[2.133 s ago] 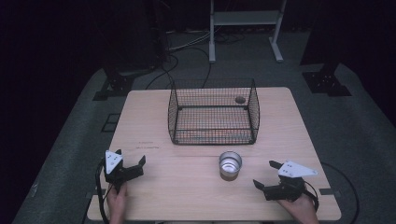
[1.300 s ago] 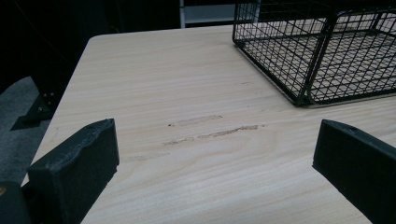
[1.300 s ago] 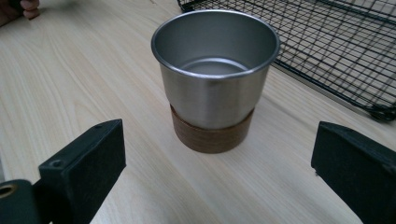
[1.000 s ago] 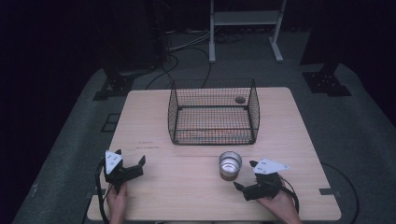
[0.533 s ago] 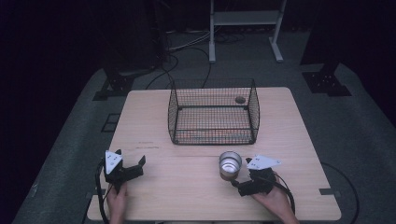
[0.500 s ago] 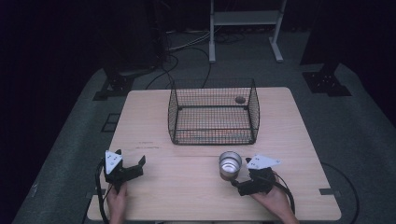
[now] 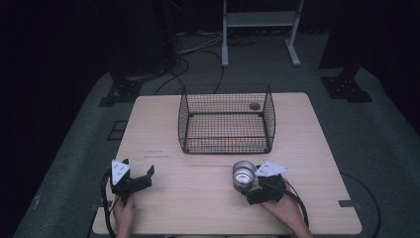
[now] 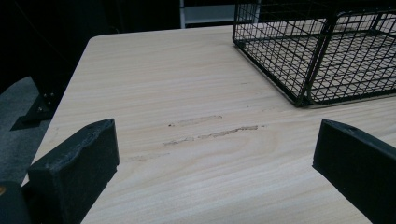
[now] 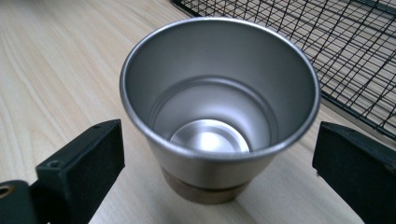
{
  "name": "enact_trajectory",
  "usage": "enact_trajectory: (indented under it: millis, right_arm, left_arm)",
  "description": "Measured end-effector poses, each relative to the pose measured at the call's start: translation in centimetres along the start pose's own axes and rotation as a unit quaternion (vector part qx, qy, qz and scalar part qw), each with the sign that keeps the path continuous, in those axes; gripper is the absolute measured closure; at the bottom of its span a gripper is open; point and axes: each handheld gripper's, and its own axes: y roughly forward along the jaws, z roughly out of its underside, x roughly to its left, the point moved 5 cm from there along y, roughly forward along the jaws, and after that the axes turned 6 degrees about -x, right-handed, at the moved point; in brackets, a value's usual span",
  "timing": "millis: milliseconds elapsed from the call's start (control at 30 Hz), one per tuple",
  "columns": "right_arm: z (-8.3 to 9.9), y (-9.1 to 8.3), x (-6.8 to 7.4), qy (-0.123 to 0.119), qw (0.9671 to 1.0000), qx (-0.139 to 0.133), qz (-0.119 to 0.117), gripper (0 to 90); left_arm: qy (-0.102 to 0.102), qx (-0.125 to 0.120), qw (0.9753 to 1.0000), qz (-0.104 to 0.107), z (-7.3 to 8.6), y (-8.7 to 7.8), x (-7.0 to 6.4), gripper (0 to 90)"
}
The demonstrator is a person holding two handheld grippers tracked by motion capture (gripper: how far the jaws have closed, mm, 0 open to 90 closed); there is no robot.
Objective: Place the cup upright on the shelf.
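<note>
Since the earliest high-view frame, the right gripper (image 7: 253, 184) has travelled from the table's near right corner leftward to the steel cup (image 7: 243, 174), while the left gripper (image 7: 136, 179) remains at its station near the front left edge.

Right gripper: in the right gripper view, its two black, blocky jaws stand wide apart, one on each side of the cup (image 9: 219, 112), with a clear gap between each jaw and the cup wall. No contact is visible. The gripper is open and holds nothing.

Steel cup: it stands upright on the table (image 7: 198, 208), just in front of the wire basket (image 7: 226, 119) and slightly right of the table's centre line. Its form is a tapered cylinder, wider at the rolled rim than at the base. The interior is brushed metal with a stepped ring low on the wall and a bright, flat circular floor. A tan band, matt in texture, runs around the foot of the cup.

Left gripper: in the left gripper view, the jaws are spread wide over bare tabletop (image 8: 187, 93), gripping nothing. Pale scuff marks (image 8: 210, 133) cross the wood grain between them.

Wire basket: black rectangular mesh with rounded corners, open at the top, set at the table's middle. A small round dark object (image 7: 254, 105) lies near its far right corner; its nature cannot be told.

Table: light wood-grain laminate, rectangular, with rounded corners.
</note>
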Motion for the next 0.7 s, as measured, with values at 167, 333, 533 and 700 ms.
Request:
enact_trajectory:
  millis: [167,333,533,700]
  right_arm:
    - [-0.6,0.5,0.2,-0.003,1.0000,-0.001,-0.001,1.7]
    - [-0.9,1.0,0.5,-0.011,0.9999,0.002,-0.002,1.8]
    - [-0.9,1.5,0.4,-0.010,0.9999,0.005,0.000,4.1]
    - [-1.0,1.3,0.1,-0.010,0.9999,0.000,0.000,12.3]
  left_arm:
    - [-0.001,-0.001,1.0000,0.000,0.0,0.0,0.0,0.0]
    - [-0.001,-0.001,1.0000,0.000,0.0,0.0,0.0,0.0]
    - [-0.002,-0.001,1.0000,0.000,0.0,0.0,0.0,0.0]
    - [-0.002,-0.001,1.0000,0.000,0.0,0.0,0.0,0.0]
